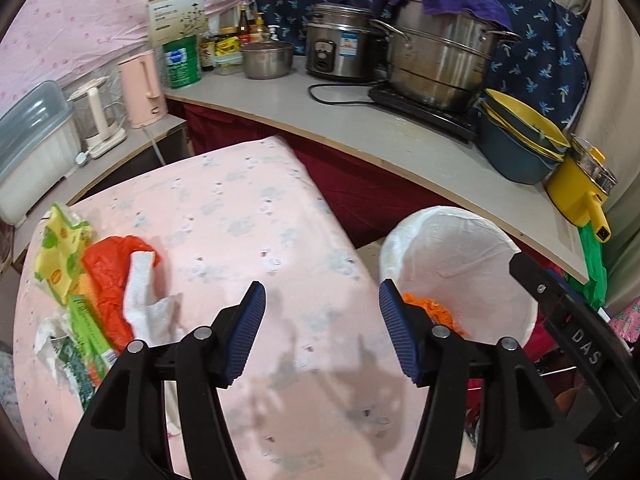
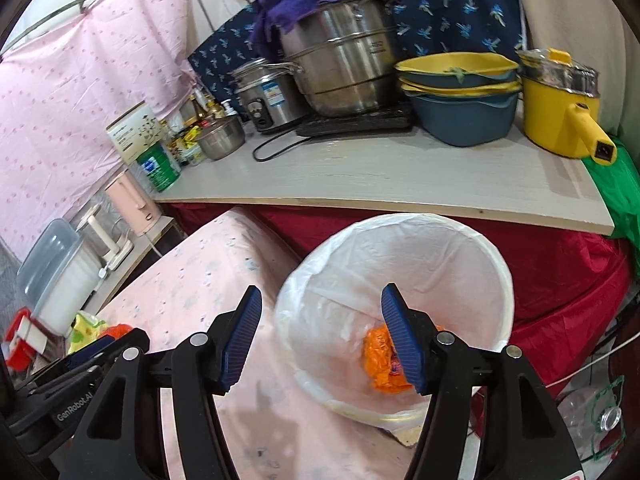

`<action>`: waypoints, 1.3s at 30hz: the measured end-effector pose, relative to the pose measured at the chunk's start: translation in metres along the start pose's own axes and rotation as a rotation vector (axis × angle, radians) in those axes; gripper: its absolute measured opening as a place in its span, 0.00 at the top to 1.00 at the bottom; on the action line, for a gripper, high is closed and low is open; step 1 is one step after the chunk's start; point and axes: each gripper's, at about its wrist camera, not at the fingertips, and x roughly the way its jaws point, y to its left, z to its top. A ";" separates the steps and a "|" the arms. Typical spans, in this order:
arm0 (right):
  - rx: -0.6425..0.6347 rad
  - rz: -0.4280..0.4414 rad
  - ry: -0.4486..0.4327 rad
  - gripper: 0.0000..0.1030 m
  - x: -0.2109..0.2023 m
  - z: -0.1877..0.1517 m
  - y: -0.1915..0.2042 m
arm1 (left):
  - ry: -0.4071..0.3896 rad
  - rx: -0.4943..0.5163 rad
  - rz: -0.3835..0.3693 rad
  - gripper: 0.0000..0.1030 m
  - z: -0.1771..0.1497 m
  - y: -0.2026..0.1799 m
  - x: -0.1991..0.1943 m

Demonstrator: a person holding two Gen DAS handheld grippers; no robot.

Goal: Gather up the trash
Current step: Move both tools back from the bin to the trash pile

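A pile of trash lies on the left of the pink table (image 1: 248, 216): an orange plastic bag (image 1: 108, 276), a white tissue (image 1: 146, 300), a yellow-green wrapper (image 1: 60, 252) and a green packet (image 1: 86, 332). My left gripper (image 1: 322, 300) is open and empty above the table, right of the pile. A white-lined trash bin (image 2: 400, 264) stands beside the table and holds crumpled orange trash (image 2: 380, 360); it also shows in the left wrist view (image 1: 452, 248). My right gripper (image 2: 320, 304) is open and empty over the bin's near rim.
A grey counter (image 2: 380, 176) behind carries a large steel pot (image 2: 344, 64), a rice cooker (image 2: 264, 96), stacked blue-yellow bowls (image 2: 460, 92), a yellow pot (image 2: 560, 108), a green can (image 2: 158, 168). A pink kettle (image 1: 142, 88) and clear bin (image 1: 36, 148) stand left.
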 end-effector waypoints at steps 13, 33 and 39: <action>-0.165 0.109 0.039 0.41 -0.002 -0.021 0.104 | -0.032 -0.117 0.154 0.43 -0.021 0.108 -0.031; -0.338 0.247 0.165 0.41 0.034 -0.075 0.232 | -0.028 -0.296 0.298 0.33 -0.058 0.264 -0.045; -0.378 0.273 0.216 0.41 0.056 -0.091 0.267 | -0.012 -0.355 0.302 0.32 -0.056 0.303 -0.034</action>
